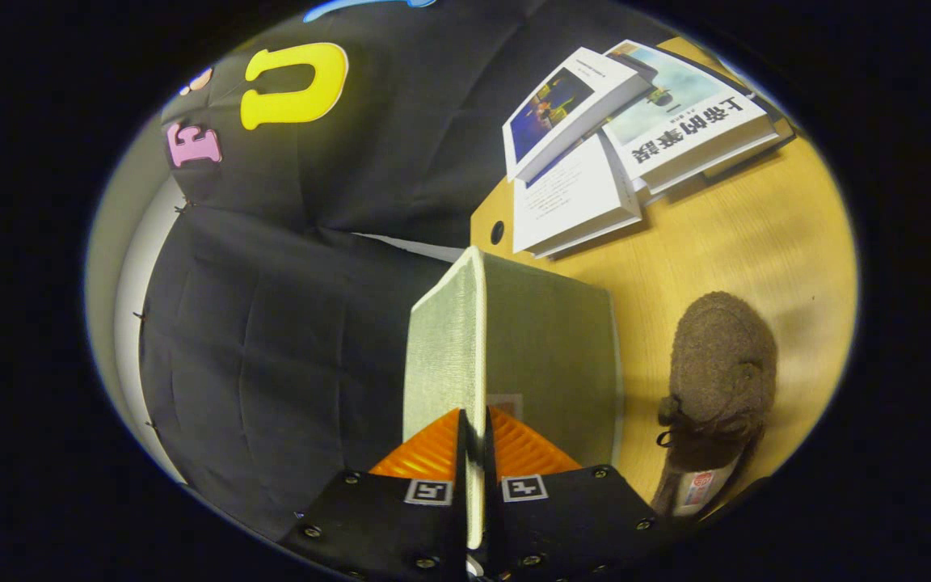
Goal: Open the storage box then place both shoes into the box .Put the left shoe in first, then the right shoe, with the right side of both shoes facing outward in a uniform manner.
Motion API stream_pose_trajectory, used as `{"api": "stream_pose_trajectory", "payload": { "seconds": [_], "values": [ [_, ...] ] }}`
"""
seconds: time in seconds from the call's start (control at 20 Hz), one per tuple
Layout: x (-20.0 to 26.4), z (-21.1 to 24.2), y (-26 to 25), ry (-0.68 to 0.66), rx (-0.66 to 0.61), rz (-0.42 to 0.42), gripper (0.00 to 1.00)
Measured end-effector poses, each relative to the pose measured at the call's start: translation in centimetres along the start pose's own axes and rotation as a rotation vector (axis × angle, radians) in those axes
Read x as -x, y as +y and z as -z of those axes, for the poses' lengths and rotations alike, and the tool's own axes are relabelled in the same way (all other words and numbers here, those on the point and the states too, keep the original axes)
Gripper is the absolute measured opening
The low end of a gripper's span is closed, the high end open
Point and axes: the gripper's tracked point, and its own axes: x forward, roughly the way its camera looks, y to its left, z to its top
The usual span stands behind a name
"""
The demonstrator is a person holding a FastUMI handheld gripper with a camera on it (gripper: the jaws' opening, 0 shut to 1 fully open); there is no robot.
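My gripper is shut on the grey-green fabric lid of the storage box, its orange fingers pressing on both faces of the thin panel. The lid stands edge-on between the fingers and reaches ahead of them, lifted off the box. Its inner face shows on the right side. A brown fuzzy shoe lies on the wooden table just right of the lid, its opening and insole label nearest to me. The box body is hidden behind the lid and my fingers.
Several books lie stacked on the table beyond the lid. The table edge with a small dark hole lies just behind the lid's tip. Black booth cloth hangs on the left.
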Motion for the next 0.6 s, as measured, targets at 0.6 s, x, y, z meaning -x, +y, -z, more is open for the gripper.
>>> {"api": "stream_pose_trajectory", "payload": {
  "seconds": [0.6],
  "values": [
    [0.3, -0.4, 11.3, 0.003, 0.190, -0.062, 0.07]
  ]
}}
